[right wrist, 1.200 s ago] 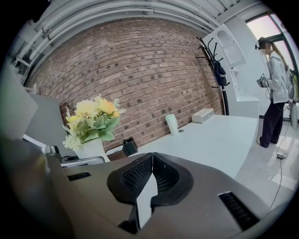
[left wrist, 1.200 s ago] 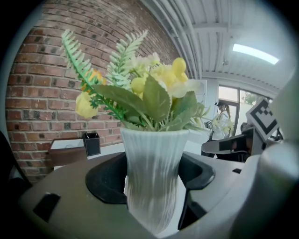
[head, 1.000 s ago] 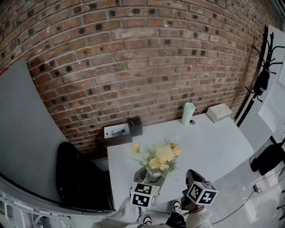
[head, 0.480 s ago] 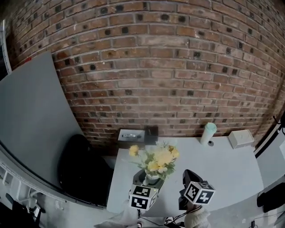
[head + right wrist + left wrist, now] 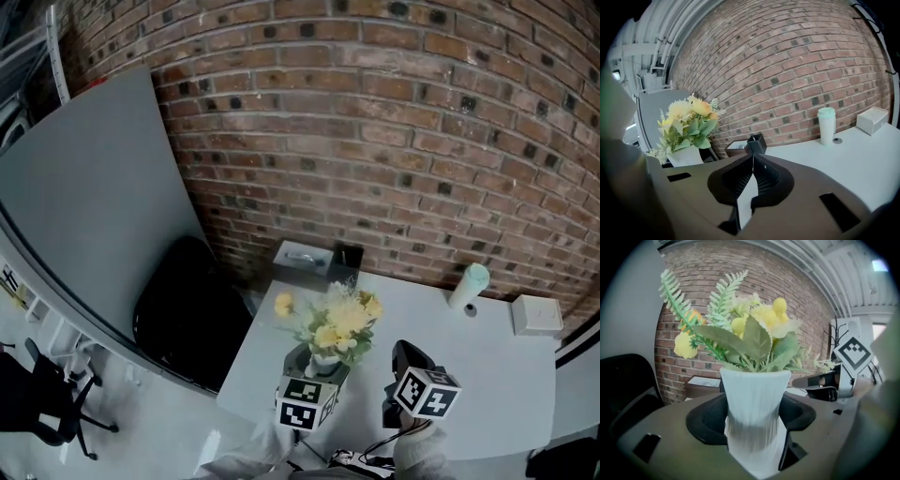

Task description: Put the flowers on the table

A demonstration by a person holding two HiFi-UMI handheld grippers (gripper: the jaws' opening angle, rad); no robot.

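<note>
Clamping the white vase [image 5: 754, 390] in the left gripper [image 5: 751, 425], squeezing its ribbed waist from both sides and carrying the yellow flowers [image 5: 337, 319] upright on top. Holding the lot over the near left part of the grey table [image 5: 487, 366], close to the front edge and well apart from the pale cup [image 5: 469, 284] and the white box [image 5: 536, 315] back by the brick wall [image 5: 375, 141]. No telling from any view about contact between base and tabletop, that spot being hidden behind the gripper body. Riding just to the right of the vase with the right gripper [image 5: 751, 168], pressed together on nothing. Judging the step as the set-down, not yet finished. Watching for trouble now. Letting go with the base short of the surface, dropping the vase and tipping it, top-heavy by the look of that bunch. Setting down too near the front edge, risking a fall to the floor or toward the black chair [image 5: 187, 309]. Tilting while lowering, landing on one side of the base and rocking over. Opening the jaws unevenly, dragging the vase sideways. Swinging the idle right gripper into the leaves. Needing a level descent, further in from the edge, before any release.
</note>
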